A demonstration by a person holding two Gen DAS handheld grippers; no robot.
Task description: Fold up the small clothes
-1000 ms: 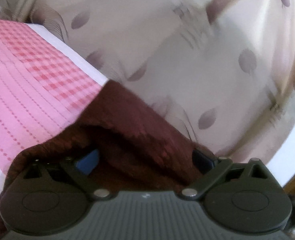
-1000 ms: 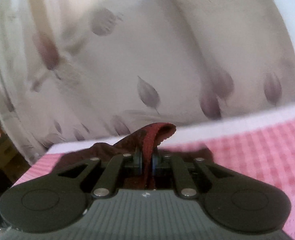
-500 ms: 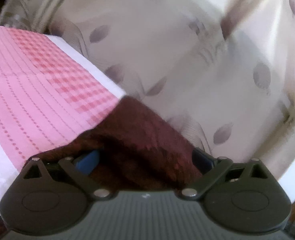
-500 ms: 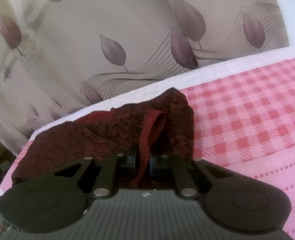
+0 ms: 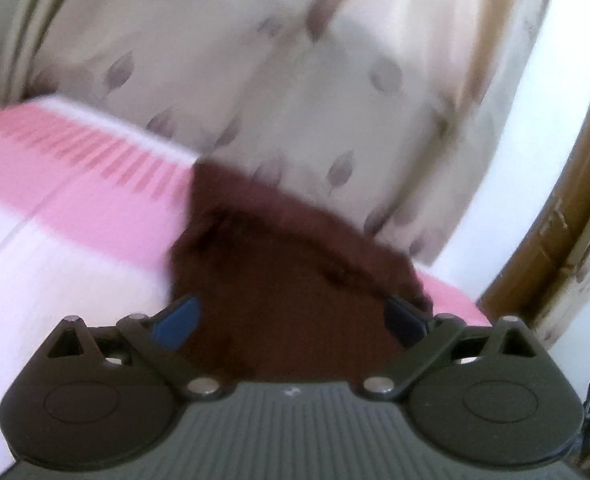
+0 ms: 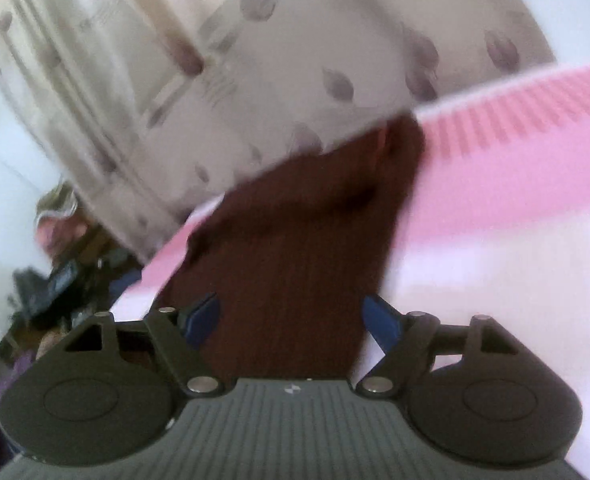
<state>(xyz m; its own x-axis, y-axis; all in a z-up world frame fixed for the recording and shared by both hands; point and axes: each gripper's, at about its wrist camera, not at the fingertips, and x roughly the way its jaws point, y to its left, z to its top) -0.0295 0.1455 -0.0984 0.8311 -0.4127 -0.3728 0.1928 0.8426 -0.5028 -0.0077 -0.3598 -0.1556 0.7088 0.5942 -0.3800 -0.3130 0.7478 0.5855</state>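
A small dark maroon lace garment (image 5: pixel 291 264) lies on the pink checked cloth (image 5: pixel 79 184) near its far edge. It also shows in the right wrist view (image 6: pixel 299 256). My left gripper (image 5: pixel 291 320) is open, its blue fingertips (image 5: pixel 175 320) spread wide on either side of the garment's near part. My right gripper (image 6: pixel 295 320) is open too, its blue fingertips (image 6: pixel 381 322) apart over the garment's near end. Both views are blurred by motion.
A beige curtain with a leaf pattern (image 5: pixel 295 80) hangs just behind the cloth's far edge. A brown wooden frame (image 5: pixel 555 220) stands at the right in the left wrist view. Dark clutter (image 6: pixel 55 276) lies below the cloth's left edge in the right wrist view.
My right gripper was shut on the garment's edge and is now open, the garment lying flat. My left gripper stayed open and both views have shifted back from the garment.
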